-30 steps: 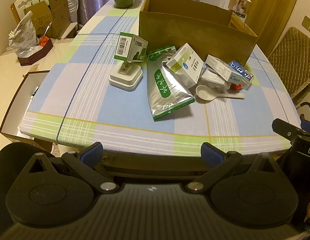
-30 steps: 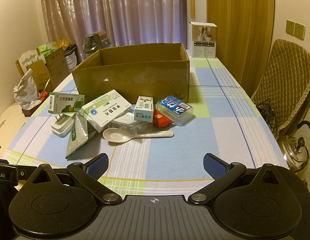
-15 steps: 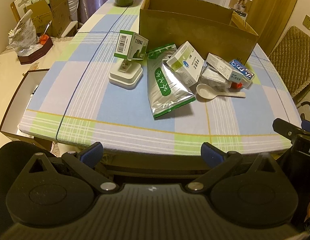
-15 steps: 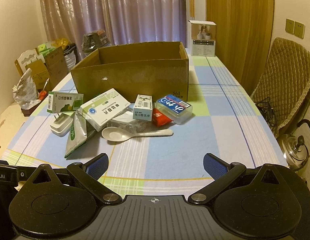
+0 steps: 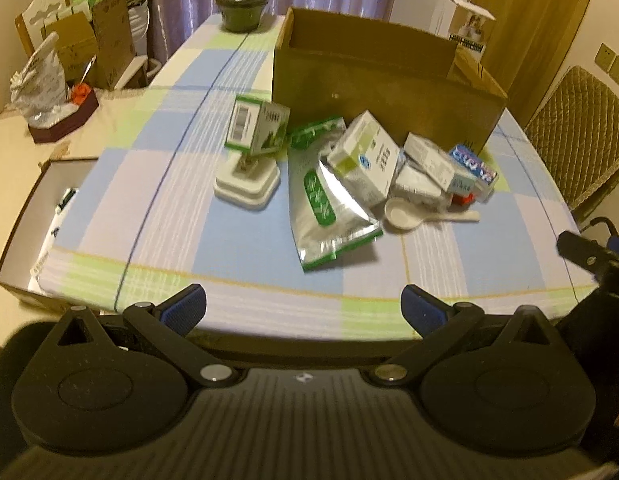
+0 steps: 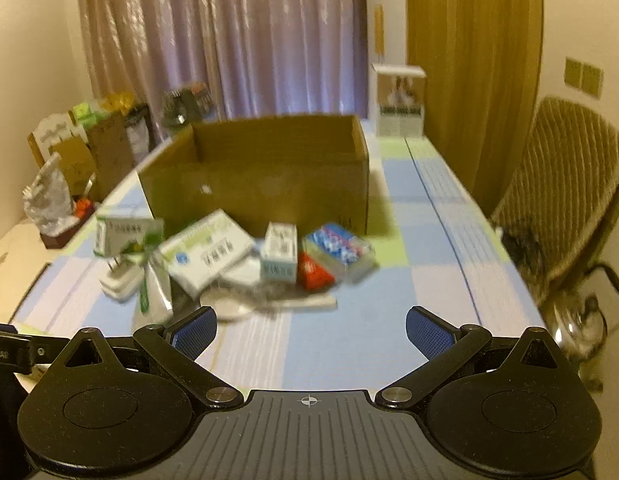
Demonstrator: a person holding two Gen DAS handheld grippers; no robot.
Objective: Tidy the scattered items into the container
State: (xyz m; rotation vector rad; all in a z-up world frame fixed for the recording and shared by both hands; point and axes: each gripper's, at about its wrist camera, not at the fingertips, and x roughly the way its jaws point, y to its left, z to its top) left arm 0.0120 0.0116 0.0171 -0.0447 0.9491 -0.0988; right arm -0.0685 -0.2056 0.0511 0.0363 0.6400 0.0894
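An open brown cardboard box [image 5: 385, 92] [image 6: 261, 184] stands mid-table. In front of it lie scattered items: a green-and-white carton [image 5: 256, 126] [image 6: 127, 234] leaning on a white plug adapter [image 5: 247, 182], a silver-green foil pouch [image 5: 329, 212], a white medicine box [image 5: 365, 162] [image 6: 207, 252], a smaller white box [image 6: 279, 252], a blue-lidded clear case [image 5: 473, 168] [image 6: 339, 250], a red packet [image 6: 313, 276] and a white spoon [image 5: 405, 214]. My left gripper [image 5: 303, 308] is open at the table's near edge. My right gripper [image 6: 311, 330] is open over the near table, short of the pile.
The checked tablecloth [image 5: 169, 184] covers a long table. A dark pot [image 5: 241, 4] and a printed carton [image 6: 401, 104] stand at the far end. A quilted chair [image 6: 565, 200] is on the right, a kettle [image 6: 581, 332] below it, boxes and bags [image 5: 69, 68] on the left.
Both grippers have moved forward toward the pile and stay open. The right view is now blurred from motion and the items appear larger. Nothing on the table has moved.
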